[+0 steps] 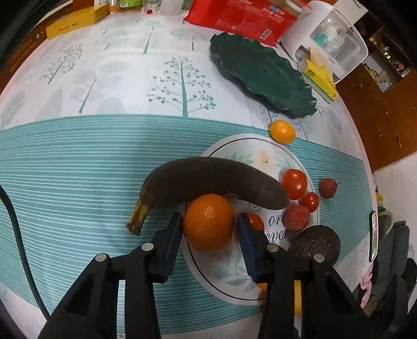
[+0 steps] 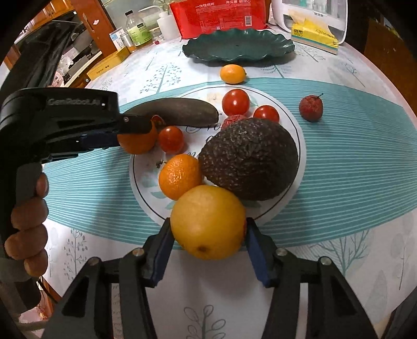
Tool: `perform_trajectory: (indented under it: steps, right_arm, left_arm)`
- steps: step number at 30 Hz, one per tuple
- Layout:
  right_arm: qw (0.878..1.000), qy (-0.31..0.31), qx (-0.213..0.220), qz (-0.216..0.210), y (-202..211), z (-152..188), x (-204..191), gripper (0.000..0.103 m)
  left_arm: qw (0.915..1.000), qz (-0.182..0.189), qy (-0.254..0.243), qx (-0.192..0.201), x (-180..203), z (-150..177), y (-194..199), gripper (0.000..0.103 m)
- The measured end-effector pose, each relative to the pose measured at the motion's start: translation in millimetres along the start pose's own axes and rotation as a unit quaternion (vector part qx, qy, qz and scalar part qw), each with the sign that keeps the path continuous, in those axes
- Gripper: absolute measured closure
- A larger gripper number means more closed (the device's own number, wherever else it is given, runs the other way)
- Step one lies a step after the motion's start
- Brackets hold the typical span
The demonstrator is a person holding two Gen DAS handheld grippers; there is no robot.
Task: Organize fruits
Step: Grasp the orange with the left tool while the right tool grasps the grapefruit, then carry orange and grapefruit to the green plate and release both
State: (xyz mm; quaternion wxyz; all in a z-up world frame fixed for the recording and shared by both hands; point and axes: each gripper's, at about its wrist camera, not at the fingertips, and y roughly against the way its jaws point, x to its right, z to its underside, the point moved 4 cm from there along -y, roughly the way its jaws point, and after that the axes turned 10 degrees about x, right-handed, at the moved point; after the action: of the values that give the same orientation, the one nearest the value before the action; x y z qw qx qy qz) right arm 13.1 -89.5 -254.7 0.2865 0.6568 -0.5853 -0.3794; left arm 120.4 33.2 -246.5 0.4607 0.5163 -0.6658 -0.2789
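Now | my left gripper (image 1: 209, 224) clamps the mandarin (image 1: 208, 221), lower centre | my right gripper (image 2: 208, 232) clamps the yellow orange (image 2: 208, 221), lower centre

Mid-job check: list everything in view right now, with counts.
white plate: one, leaf print, centre of the cloth
banana: one, dark brown, across the plate's edge
mandarins: two, orange; one between the left claw's pads, one on the plate beside the avocado
large citrus: one, yellow-orange, at the plate's near rim
avocado: one, dark, on the plate
tomatoes: three, red, on the plate
bumpy red fruits: two; one on the plate, one on the cloth
small citrus: one, yellow-orange, before the green plate
red packet, tissue box: far edge
left claw: black, grip unclear
right claw: pads against the large citrus
hand: holding the left claw's handle
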Motion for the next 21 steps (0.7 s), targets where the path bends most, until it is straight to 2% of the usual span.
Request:
perform_trajectory:
  steps: [10, 16, 21]
  right_arm:
    - [1.0, -0.002, -0.004, -0.002, 8, 4, 4, 0.053]
    - [1.0, 0.024, -0.006, 0.006, 41, 1, 3, 0.054]
    - [0.998, 0.04, 0.027, 0.029, 85, -32, 3, 0.054]
  left_arm:
    - [0.9997, -0.015, -0.02, -0.001, 0, 13, 10, 0.067]
    - [0.9968, -0.008, -0.078, 0.018, 13, 17, 65, 0.068]
    - [0.9903, 0.014, -0.124, 0.061, 28, 1, 127, 0.067]
